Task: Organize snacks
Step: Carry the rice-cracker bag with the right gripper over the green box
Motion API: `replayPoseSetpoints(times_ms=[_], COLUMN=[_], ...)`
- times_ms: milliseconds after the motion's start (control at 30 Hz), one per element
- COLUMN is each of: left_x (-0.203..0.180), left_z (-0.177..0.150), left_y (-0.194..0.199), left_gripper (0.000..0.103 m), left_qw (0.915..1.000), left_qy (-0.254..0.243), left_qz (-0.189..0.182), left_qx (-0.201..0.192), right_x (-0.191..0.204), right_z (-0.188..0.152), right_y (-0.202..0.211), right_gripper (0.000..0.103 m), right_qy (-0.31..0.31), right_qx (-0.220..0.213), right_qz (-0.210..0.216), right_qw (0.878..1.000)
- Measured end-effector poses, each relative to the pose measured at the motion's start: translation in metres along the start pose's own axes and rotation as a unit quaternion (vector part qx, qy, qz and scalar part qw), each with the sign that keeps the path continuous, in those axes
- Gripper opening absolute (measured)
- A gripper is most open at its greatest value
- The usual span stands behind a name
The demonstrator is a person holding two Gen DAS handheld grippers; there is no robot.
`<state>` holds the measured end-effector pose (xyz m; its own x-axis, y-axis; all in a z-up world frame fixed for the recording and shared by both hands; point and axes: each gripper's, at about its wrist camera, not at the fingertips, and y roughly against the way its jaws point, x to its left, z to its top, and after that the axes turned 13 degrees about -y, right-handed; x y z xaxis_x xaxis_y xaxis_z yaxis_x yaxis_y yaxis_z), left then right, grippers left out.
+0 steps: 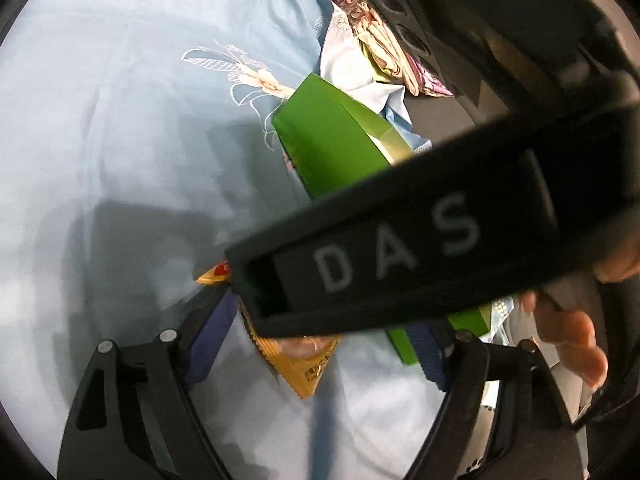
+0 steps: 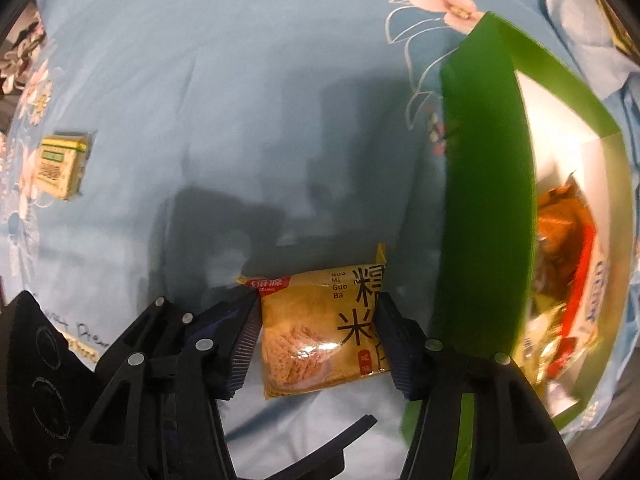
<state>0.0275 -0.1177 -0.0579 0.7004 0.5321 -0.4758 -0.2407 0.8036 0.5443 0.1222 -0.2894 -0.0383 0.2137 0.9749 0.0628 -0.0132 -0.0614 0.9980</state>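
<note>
A yellow rice-cracker packet lies on the light blue sheet, left of a green box that holds other snack packets. My right gripper has its ribbed fingers against both sides of the packet. In the left wrist view the same packet lies between the spread blue fingers of my left gripper, which is open. The black body of the right gripper, marked DAS, covers the packet's top and part of the green box.
A small green and yellow snack packet lies far left on the sheet. Crumpled patterned fabric lies beyond the box. A bare hand shows at the right edge of the left wrist view. A dark edge borders the bed at far left.
</note>
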Motion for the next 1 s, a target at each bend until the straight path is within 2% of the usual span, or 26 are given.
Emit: replayPoseSetpoints(times_ms=[200,367,500,600,733,867,1000], left_x=[0.006,-0.015,-0.029,-0.041,-0.057,-0.068,-0.097], left_z=[-0.012,-0.013,-0.004,0.003,0.0,0.013,0.037], left_y=[0.031,0.037,0.053,0.06,0.057,0.053,0.045], left_gripper=[0.08,0.08,0.08,0.08,0.08,0.08,0.08], left_qw=[0.9998,0.9981,0.9984,0.9976,0.9967,0.9953,0.9917], left_qy=[0.014,-0.016,-0.017,-0.032,-0.048,-0.07,-0.106], left_qz=[0.01,0.059,0.05,0.052,0.058,0.059,0.057], left_qx=[-0.004,0.005,-0.023,-0.035,-0.028,-0.031,-0.045], right_x=[0.018,0.026,0.02,0.007,-0.022,-0.05,-0.081], right_z=[-0.016,-0.025,-0.029,-0.041,-0.05,-0.051,-0.057], right_y=[0.004,0.014,0.033,0.043,0.043,0.047,0.074], right_gripper=[0.058,0.058,0.058,0.058,0.058,0.058,0.058], right_qy=[0.02,0.028,0.024,0.015,0.004,-0.024,-0.044], right_qx=[-0.001,-0.005,-0.016,-0.031,-0.04,-0.047,-0.084], right_qz=[0.049,0.072,0.091,0.119,0.129,0.167,0.195], right_qw=[0.999,0.997,0.995,0.992,0.991,0.985,0.976])
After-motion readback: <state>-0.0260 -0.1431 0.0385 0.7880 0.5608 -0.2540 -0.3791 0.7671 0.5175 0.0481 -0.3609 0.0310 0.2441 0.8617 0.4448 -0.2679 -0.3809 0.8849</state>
